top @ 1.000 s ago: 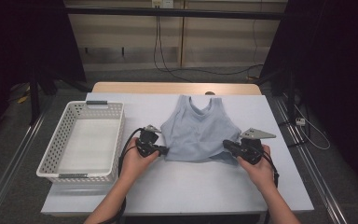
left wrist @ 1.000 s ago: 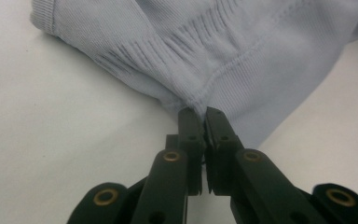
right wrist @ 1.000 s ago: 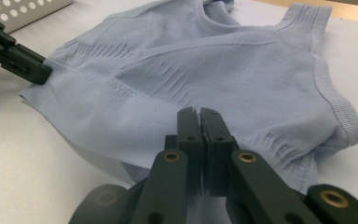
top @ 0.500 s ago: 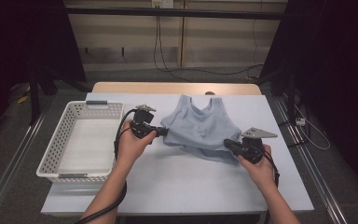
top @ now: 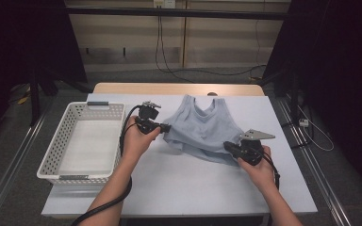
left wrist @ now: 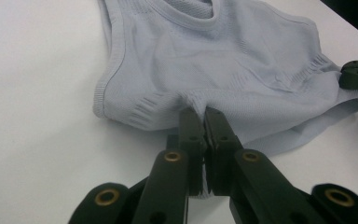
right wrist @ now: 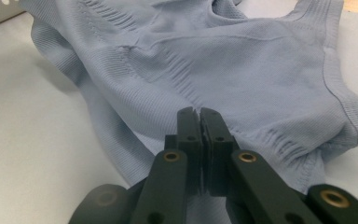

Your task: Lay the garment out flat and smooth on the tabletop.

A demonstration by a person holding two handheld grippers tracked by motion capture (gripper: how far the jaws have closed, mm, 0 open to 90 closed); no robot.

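Currently, a pale blue ribbed tank top [top: 200, 129] lies on the white table [top: 184, 188], just right of the white perforated basket [top: 82, 141], neckline away from the person and hem toward them.

Left gripper [top: 162, 127]: jaws pressed together, pinching a fold of the top's lower side edge on the basket side; that corner is raised off the table. In the left gripper view the fabric bunches directly at the jaw tips [left wrist: 200, 112].

Right gripper [top: 230, 148]: jaws likewise closed on the hem at the corner farthest from the basket, knit cloth gathered between them in the right gripper view [right wrist: 198, 114].

Handling assessment: the garment appears light, soft and stretchy, with no stiffness of its own (it sags and creases wherever unsupported). It should drape rather than hold shape, so a single-point grip would likely let it bunch. The ribbed hem band and bound armhole edges look the firmest places to take hold; thin body fabric may slip or stretch in the grip.

Containers: the basket stands beside the tank top, not touching it, and nothing can be seen inside it. No other container noted.
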